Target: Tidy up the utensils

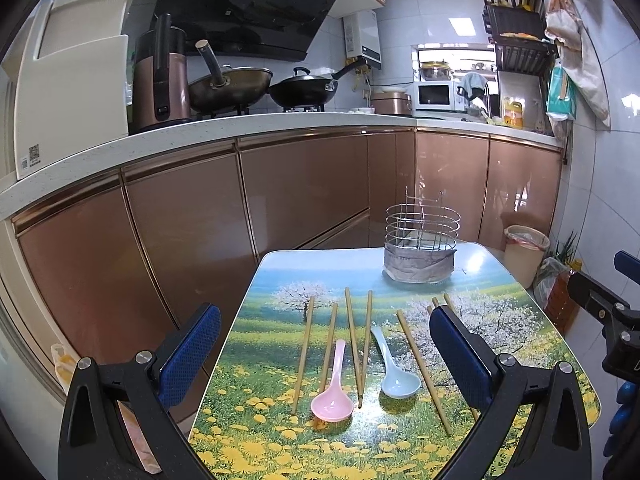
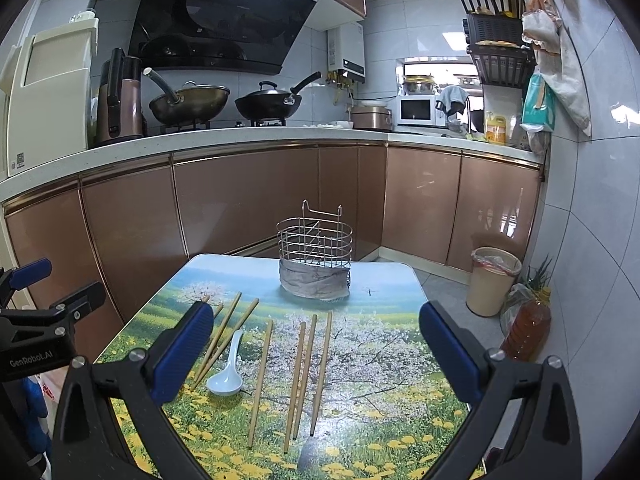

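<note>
On the bench (image 1: pixel 500 280): chopsticks (image 1: pixel 352 344), pink spoon (image 1: pixel 334 392), blue spoon (image 1: pixel 394 372) lie flat | wire utensil basket (image 2: pixel 315 256) upright at far edge, unobstructed | left hand-held gripper (image 1: pixel 324 348) wide open, empty | right hand-held gripper (image 2: pixel 316 344) wide open, empty | bin (image 2: pixel 494 280), oil bottle (image 2: pixel 526 328) on floor, right.

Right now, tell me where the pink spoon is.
In the left wrist view, the pink spoon lies on the table among the chopsticks, left of the blue spoon.

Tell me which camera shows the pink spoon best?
The left wrist view: the pink spoon lies in full sight between chopsticks. The right wrist view doesn't show it; its spot falls behind that tool's left finger.
</note>
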